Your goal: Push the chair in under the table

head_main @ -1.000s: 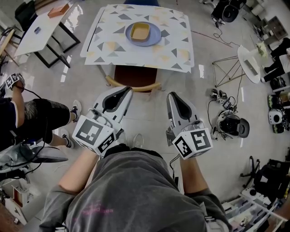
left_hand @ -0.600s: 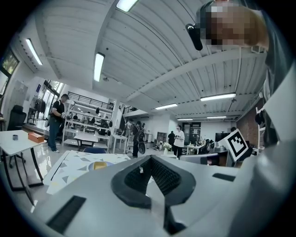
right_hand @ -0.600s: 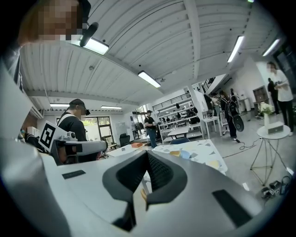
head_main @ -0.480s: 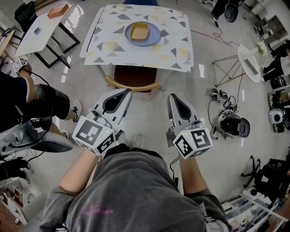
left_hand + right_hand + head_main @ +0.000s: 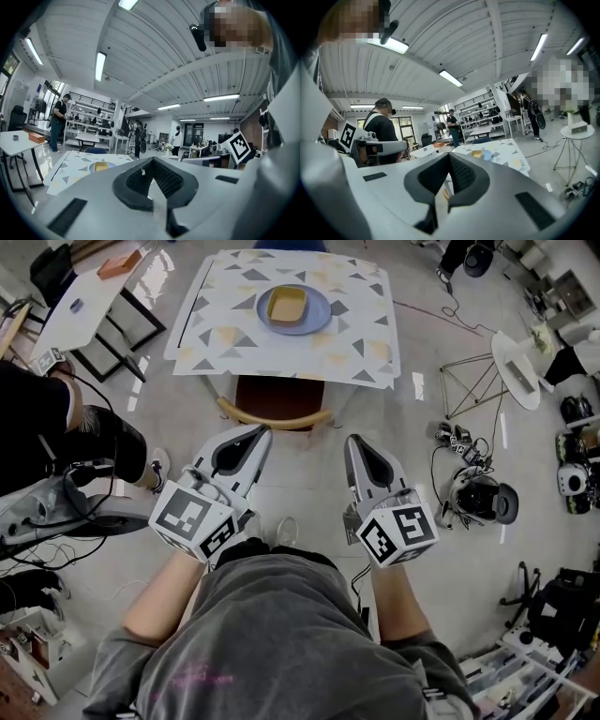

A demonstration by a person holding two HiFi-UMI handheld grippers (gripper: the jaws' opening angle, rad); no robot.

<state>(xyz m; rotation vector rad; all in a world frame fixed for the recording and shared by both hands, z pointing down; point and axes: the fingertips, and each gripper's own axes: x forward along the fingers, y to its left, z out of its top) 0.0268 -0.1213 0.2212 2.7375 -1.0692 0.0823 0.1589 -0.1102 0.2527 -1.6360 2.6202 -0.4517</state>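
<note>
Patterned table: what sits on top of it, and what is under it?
On the table sits a blue plate holding a yellow dish. The seat of the chair reaches partly under the near edge, its backrest outside. Whatever else lies beneath is covered by the tabletop.

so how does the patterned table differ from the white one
The patterned table has a triangle-print top; the white table is plain and glossy. The patterned table carries a blue plate with a yellow dish; the white table an orange box. A chair stands at the patterned table, none at the white table. Both are rectangular.
</note>
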